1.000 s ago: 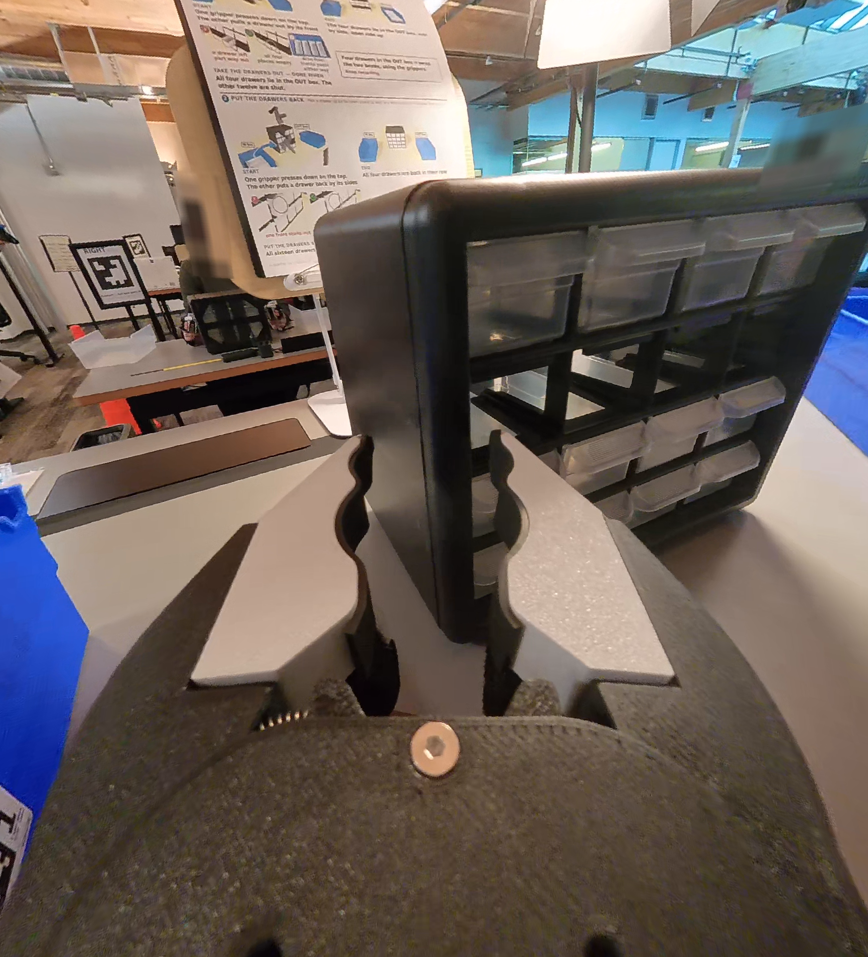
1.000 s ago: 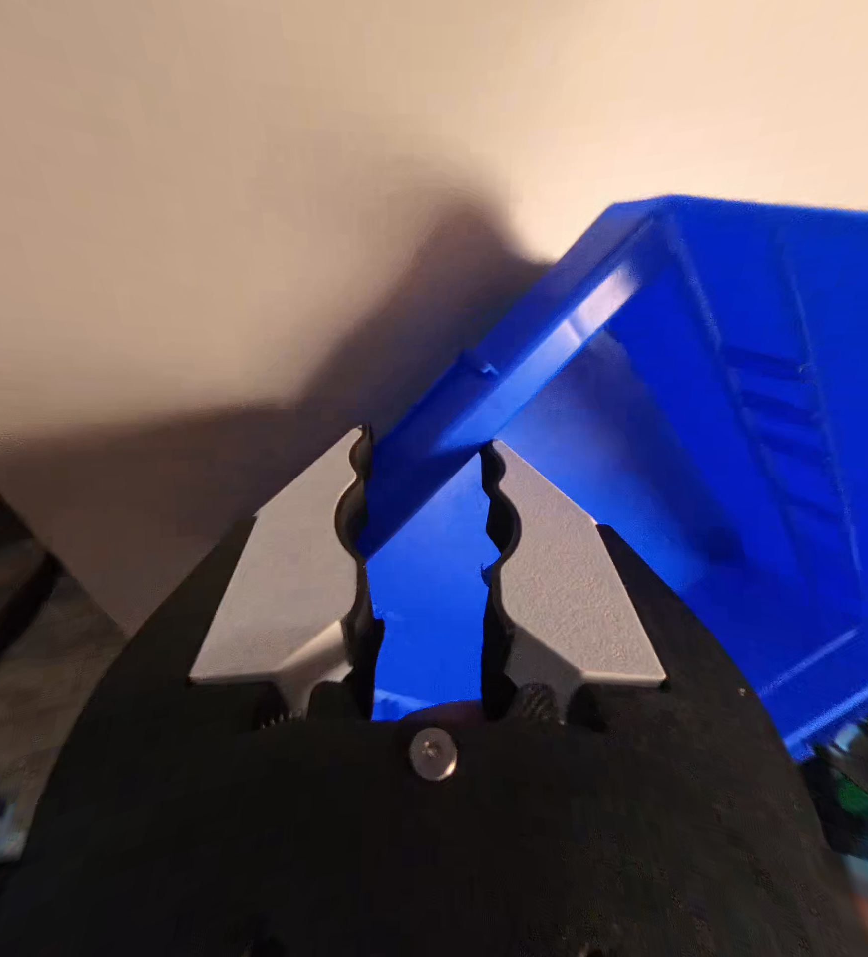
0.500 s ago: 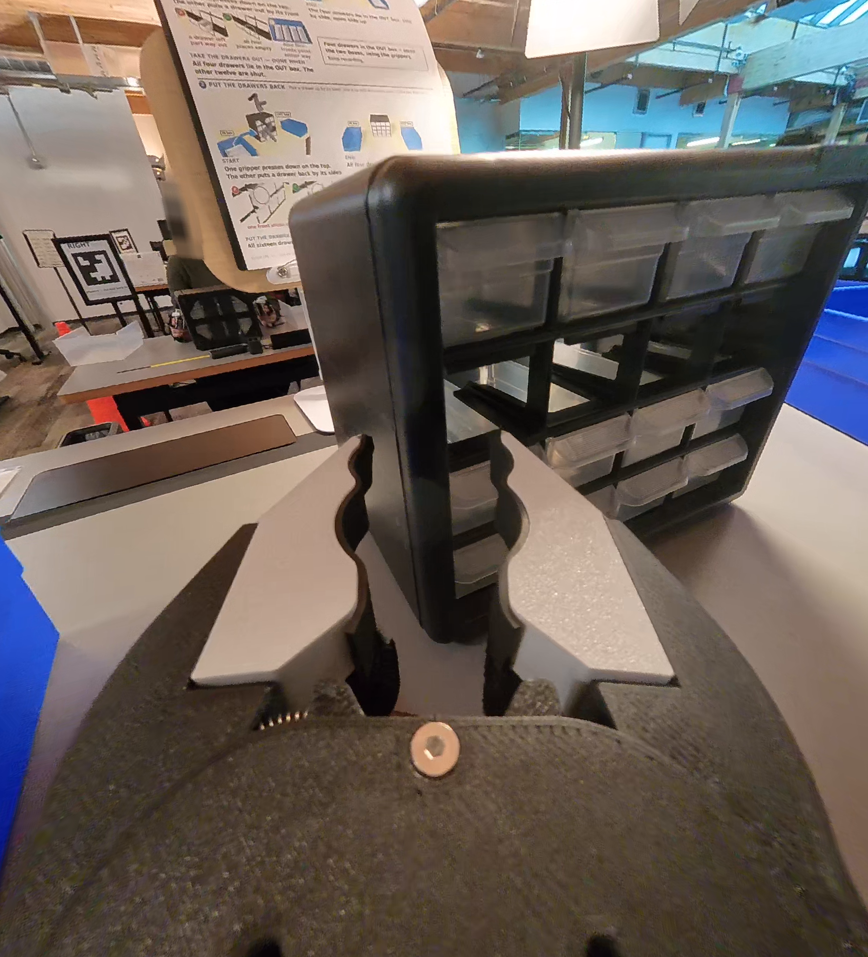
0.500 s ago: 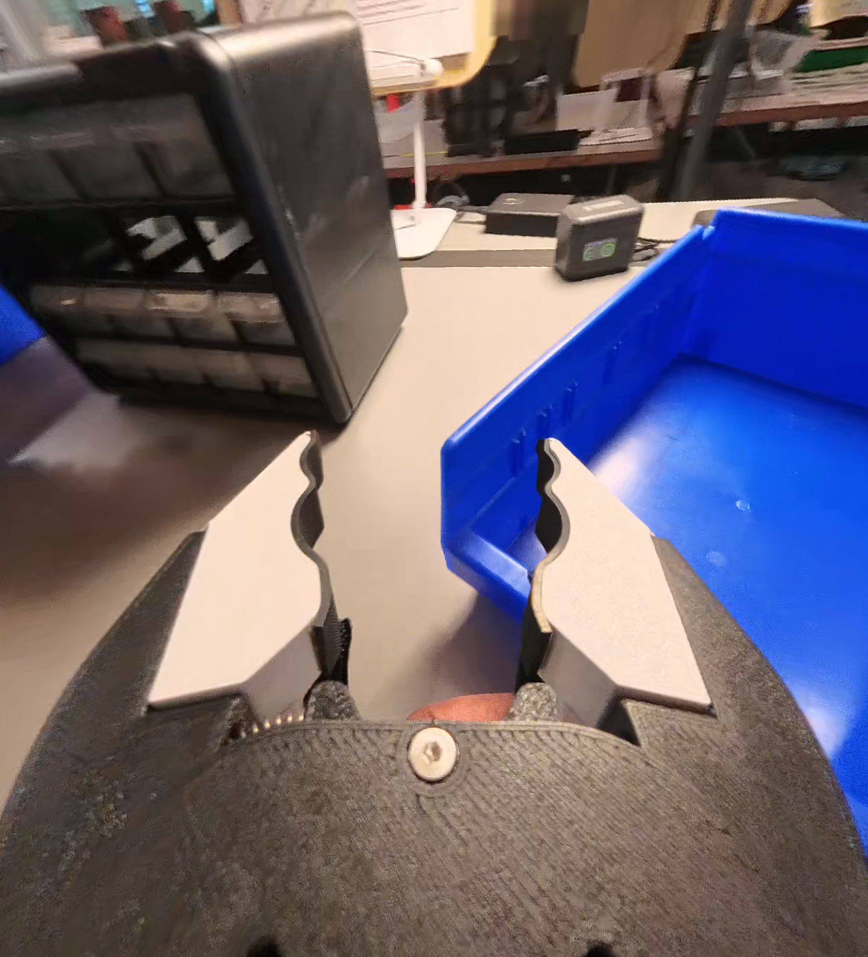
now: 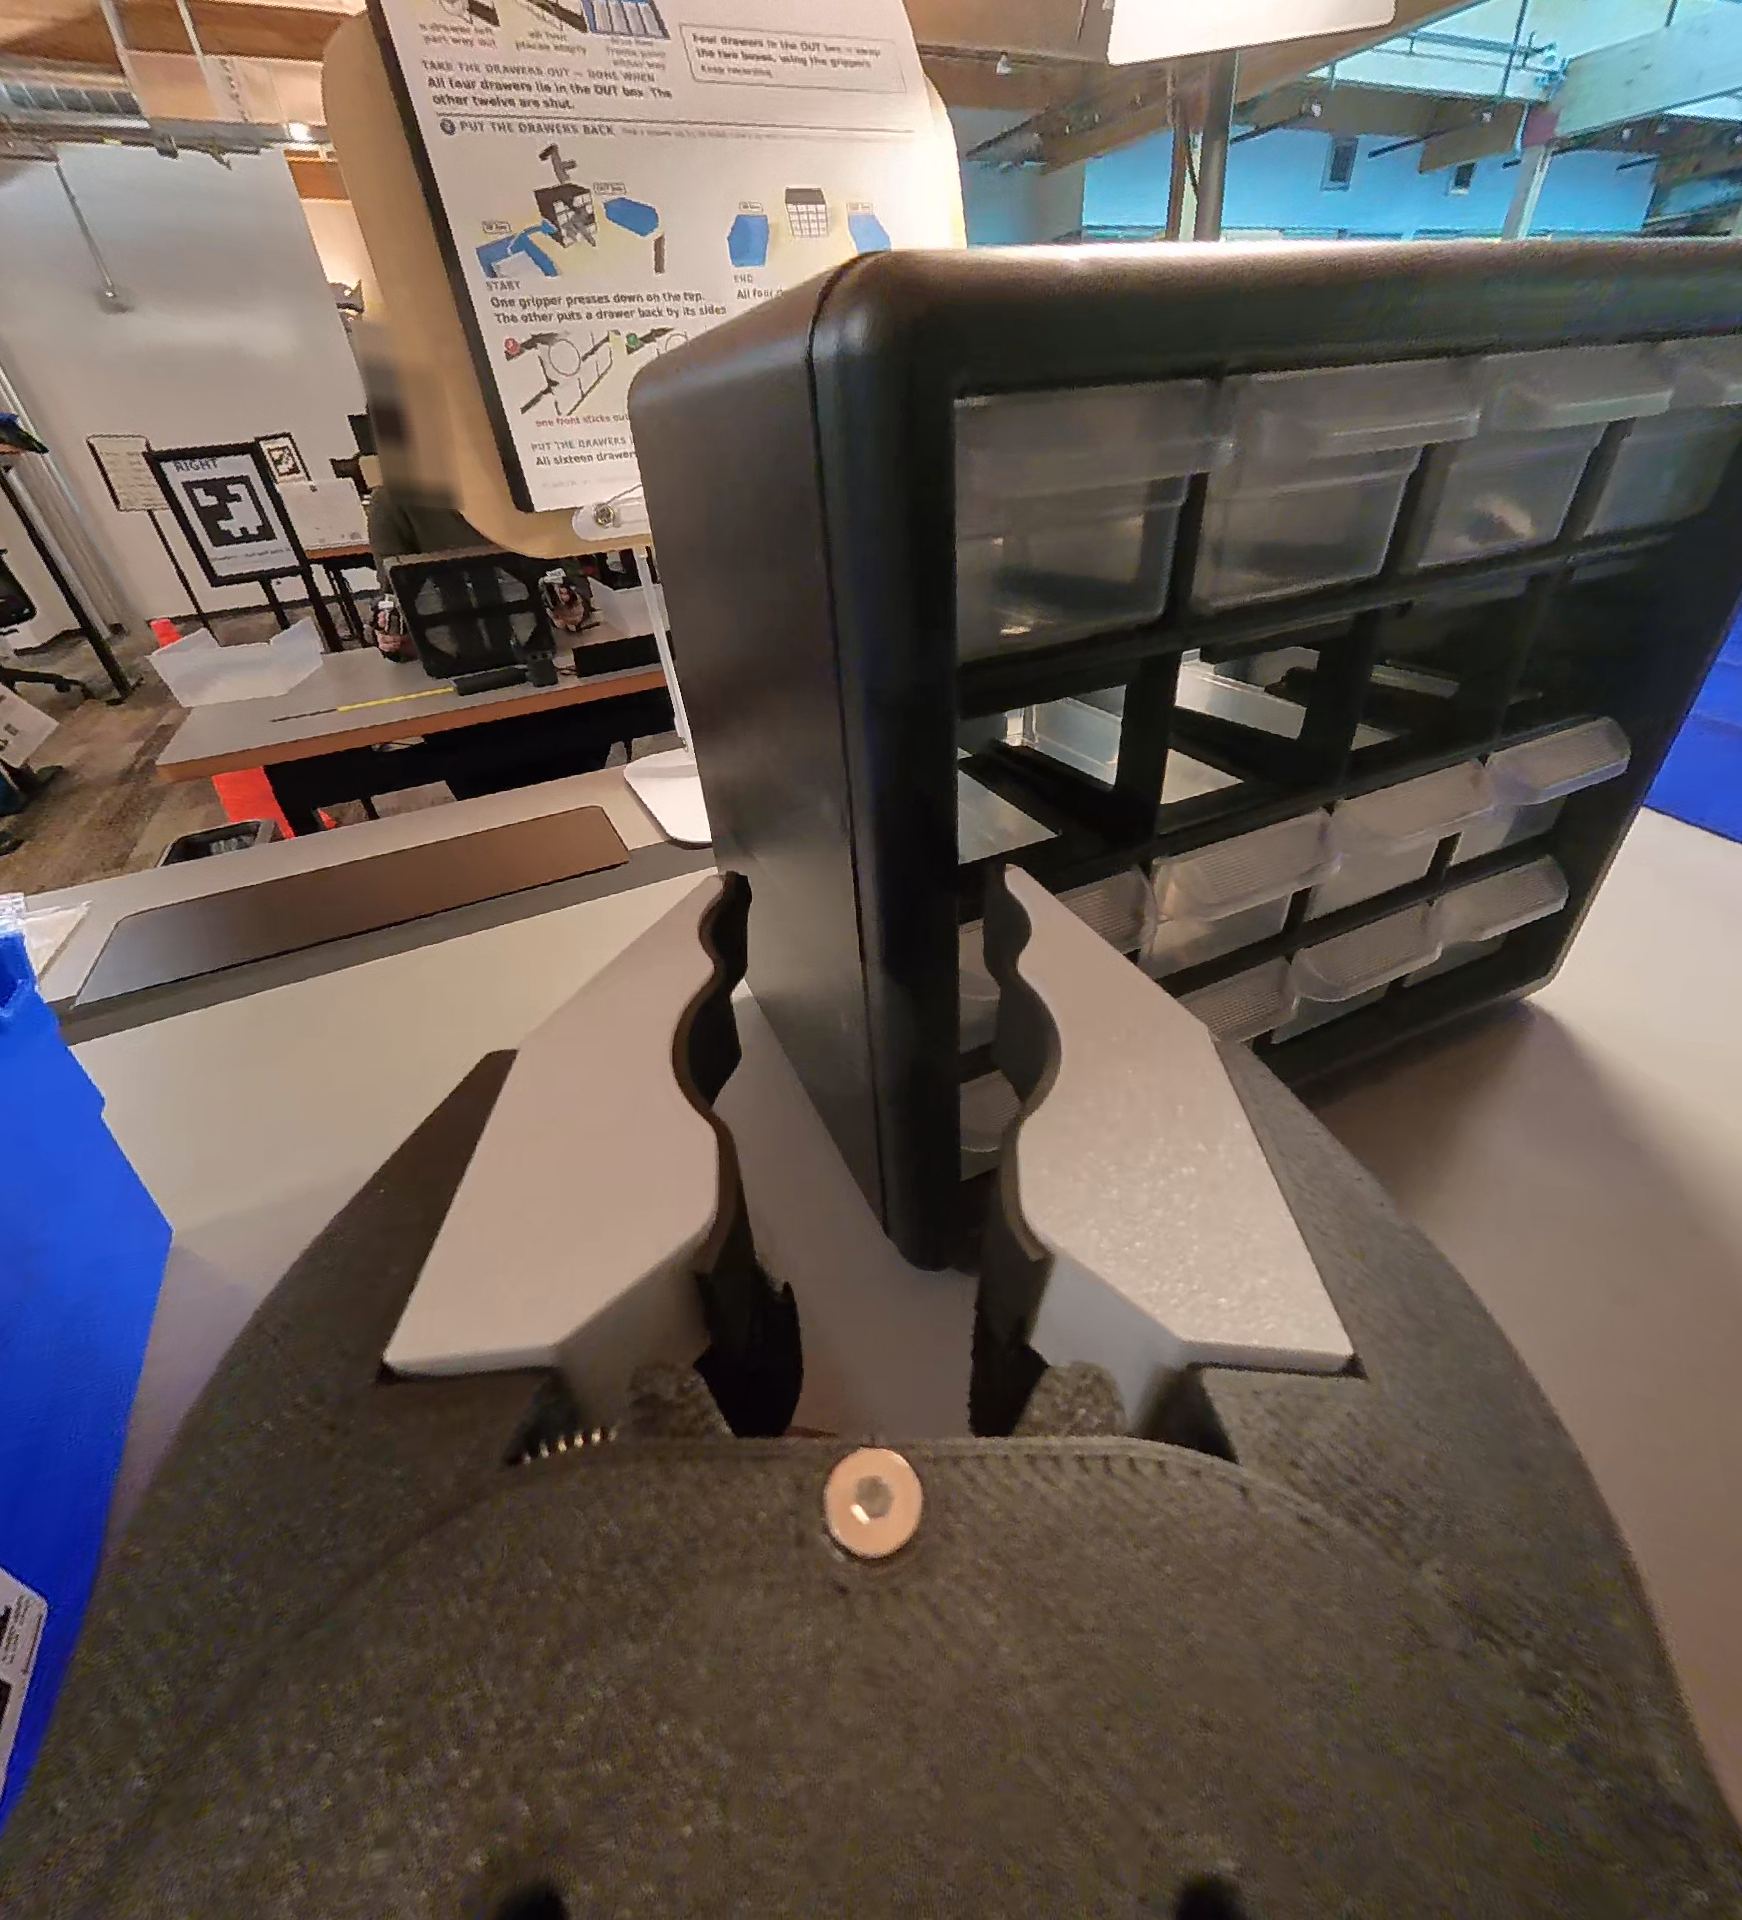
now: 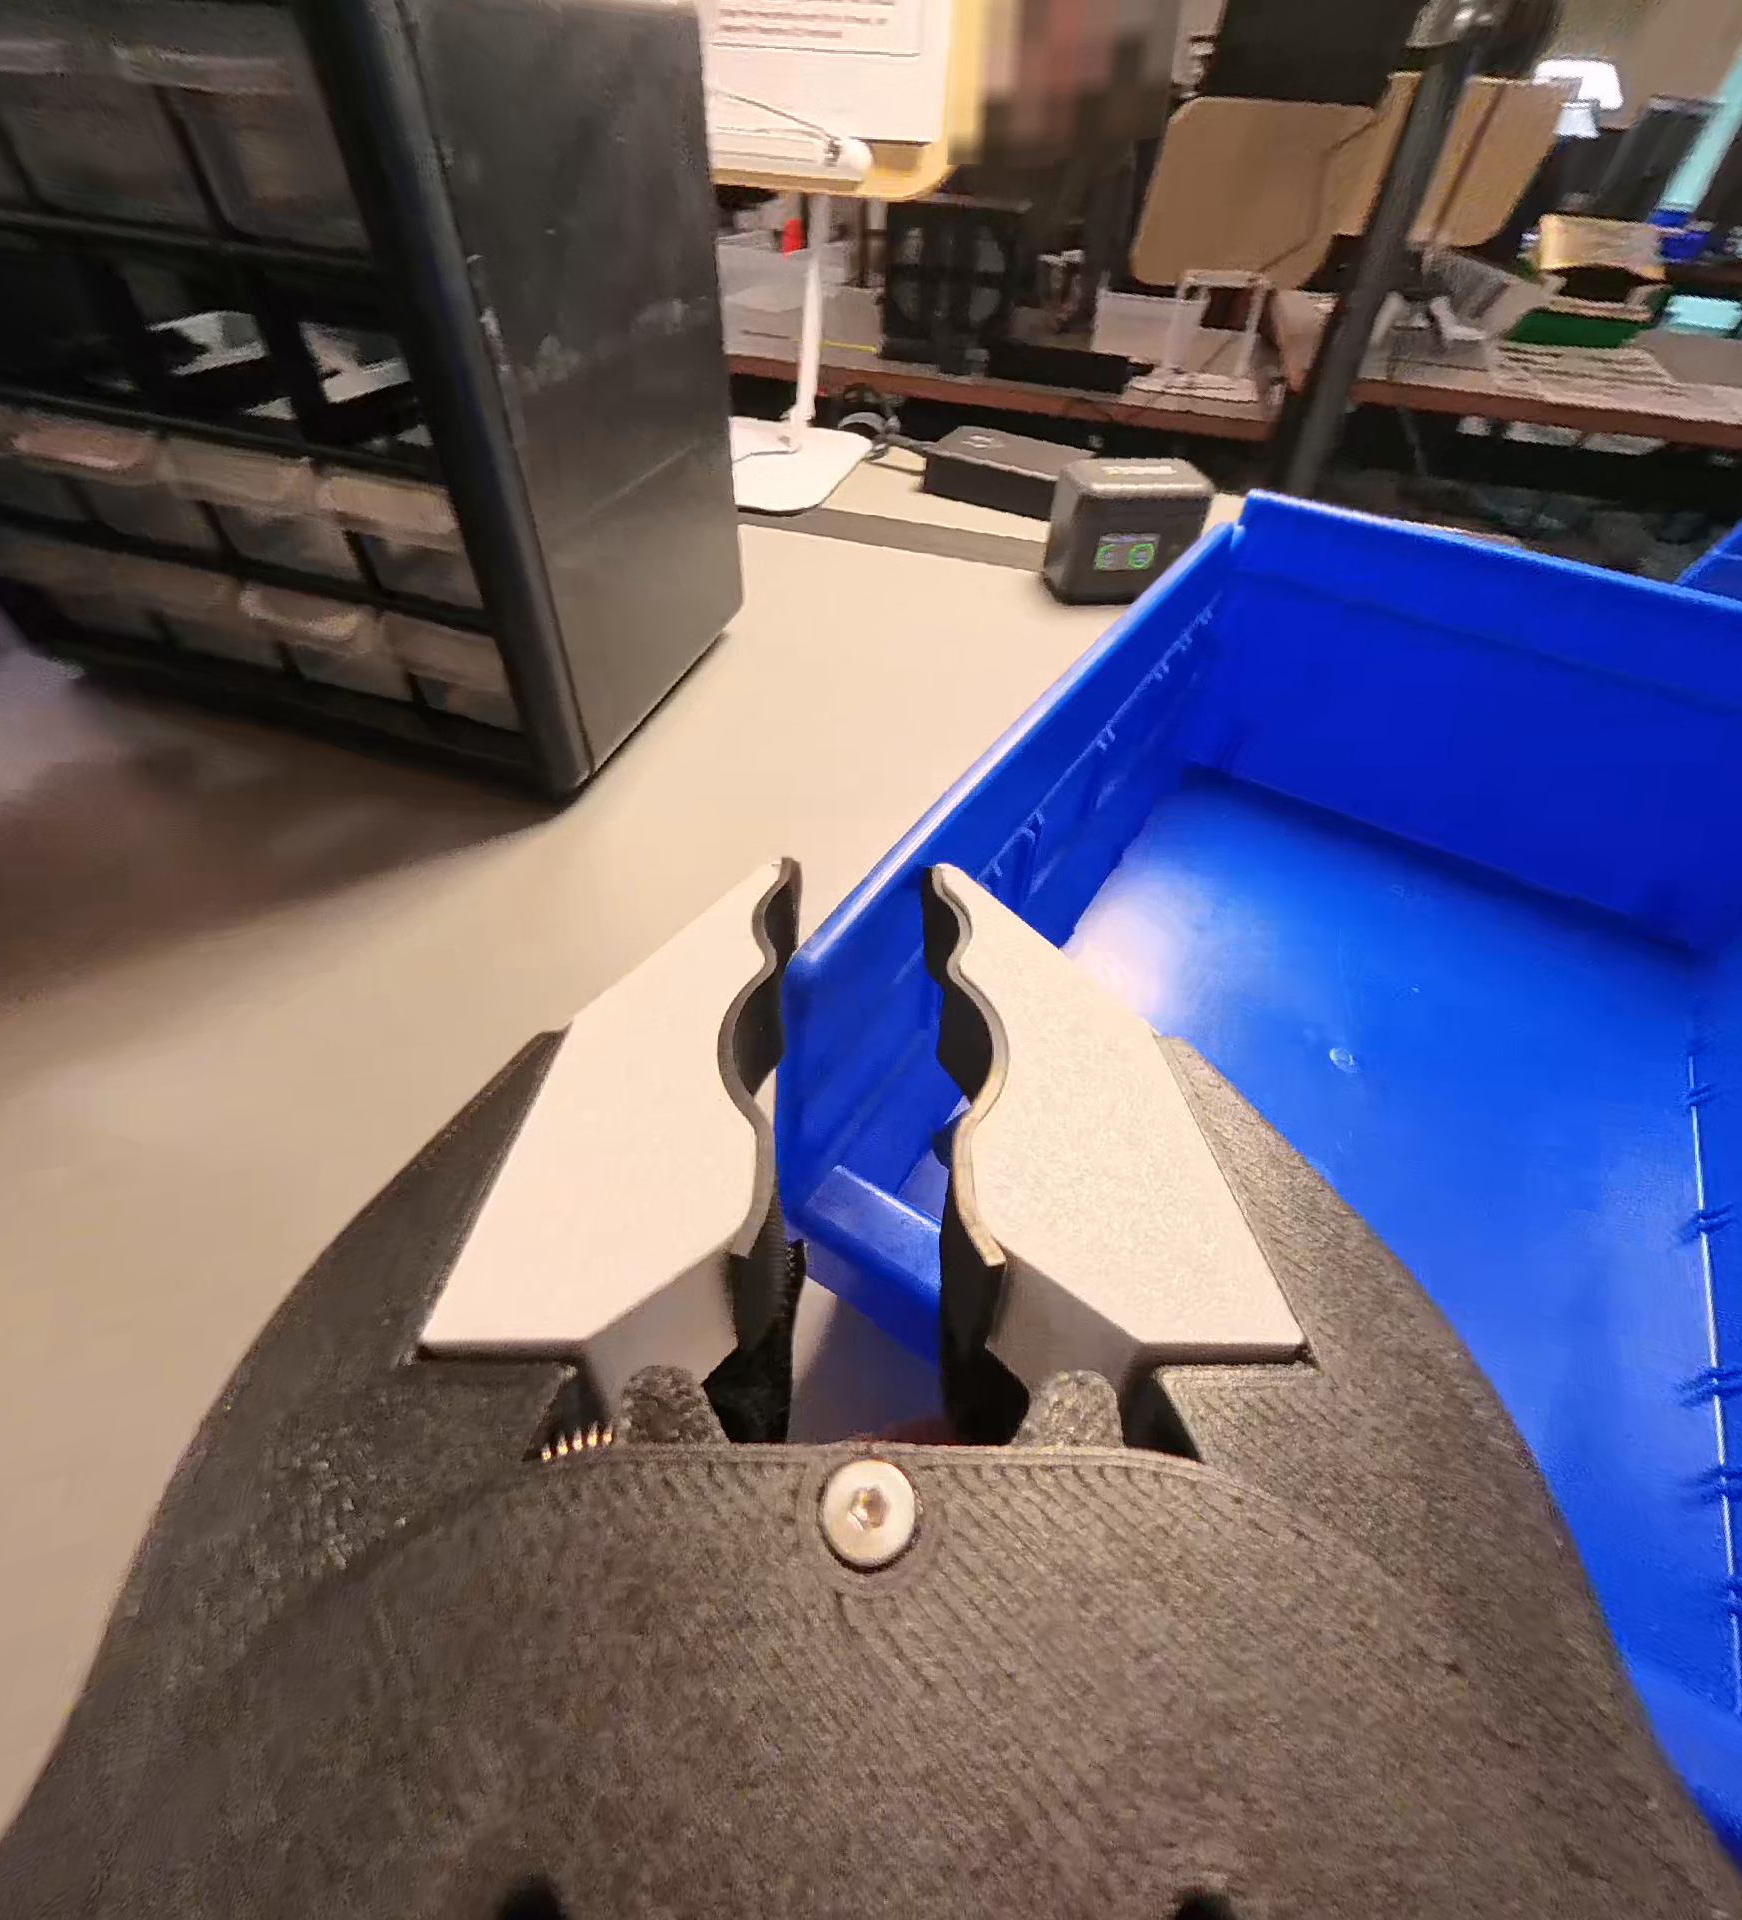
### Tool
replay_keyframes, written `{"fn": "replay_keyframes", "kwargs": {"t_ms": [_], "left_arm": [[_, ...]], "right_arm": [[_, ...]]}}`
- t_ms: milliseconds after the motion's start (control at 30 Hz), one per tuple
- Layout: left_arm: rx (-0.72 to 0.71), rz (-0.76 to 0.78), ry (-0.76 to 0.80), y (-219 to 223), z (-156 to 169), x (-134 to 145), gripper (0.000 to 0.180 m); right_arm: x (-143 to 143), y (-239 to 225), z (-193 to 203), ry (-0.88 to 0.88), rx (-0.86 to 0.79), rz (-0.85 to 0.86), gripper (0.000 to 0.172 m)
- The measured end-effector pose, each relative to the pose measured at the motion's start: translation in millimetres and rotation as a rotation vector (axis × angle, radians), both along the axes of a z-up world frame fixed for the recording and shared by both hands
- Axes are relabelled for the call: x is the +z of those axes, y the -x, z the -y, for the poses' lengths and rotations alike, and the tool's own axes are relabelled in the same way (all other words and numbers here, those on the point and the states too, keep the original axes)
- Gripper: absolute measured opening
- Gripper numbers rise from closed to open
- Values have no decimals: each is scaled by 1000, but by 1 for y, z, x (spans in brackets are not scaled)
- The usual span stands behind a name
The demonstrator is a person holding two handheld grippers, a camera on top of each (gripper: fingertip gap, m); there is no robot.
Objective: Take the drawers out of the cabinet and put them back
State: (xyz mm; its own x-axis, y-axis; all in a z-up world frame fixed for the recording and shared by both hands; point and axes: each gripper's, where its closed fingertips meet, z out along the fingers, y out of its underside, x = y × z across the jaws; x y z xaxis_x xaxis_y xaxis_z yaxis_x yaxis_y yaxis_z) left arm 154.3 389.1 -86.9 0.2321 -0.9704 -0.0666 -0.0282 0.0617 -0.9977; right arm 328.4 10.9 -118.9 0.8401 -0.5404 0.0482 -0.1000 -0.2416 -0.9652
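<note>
Black plastic drawer cabinet (image 5: 1262, 665), second row vacant: corner between left gripper (image 5: 867, 987) jaws, contact uncertain. Right gripper (image 6: 862, 997) jaws clamped on blue plastic bin (image 6: 1469, 727) wall.

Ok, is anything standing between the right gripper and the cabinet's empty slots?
Only the blue bin: its near corner wall sits between the right gripper's fingers. Past that, bare table runs up to the cabinet, and nothing visible blocks the empty slots in its second row.
</note>
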Motion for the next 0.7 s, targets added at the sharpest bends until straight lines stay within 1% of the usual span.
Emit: {"fn": "replay_keyframes", "kwargs": {"t_ms": [100,167,233,333,367,433,533,700], "left_arm": [[-4,-5,-4,-1,2,-1,45],[-5,-12,-10,-2,2,-2,45],[-5,-17,-14,-3,3,-3,45],[0,-25,-18,-4,2,-6,45],[2,-29,-18,-4,2,-7,45],[7,-35,-19,-4,0,-9,45],[11,-41,-19,-4,-1,-11,45],[14,-42,-23,-4,-2,-11,45]], "right_arm": [[0,9,16,7,91,1,27],[-2,11,24,-5,119,-41,30],[-5,7,27,-12,96,-65,42],[-12,2,24,17,64,-50,44],[-12,1,21,26,63,-32,42],[-11,0,16,44,77,1,29],[-11,-11,12,82,90,42,29],[-12,-30,8,82,116,17,29]]}}
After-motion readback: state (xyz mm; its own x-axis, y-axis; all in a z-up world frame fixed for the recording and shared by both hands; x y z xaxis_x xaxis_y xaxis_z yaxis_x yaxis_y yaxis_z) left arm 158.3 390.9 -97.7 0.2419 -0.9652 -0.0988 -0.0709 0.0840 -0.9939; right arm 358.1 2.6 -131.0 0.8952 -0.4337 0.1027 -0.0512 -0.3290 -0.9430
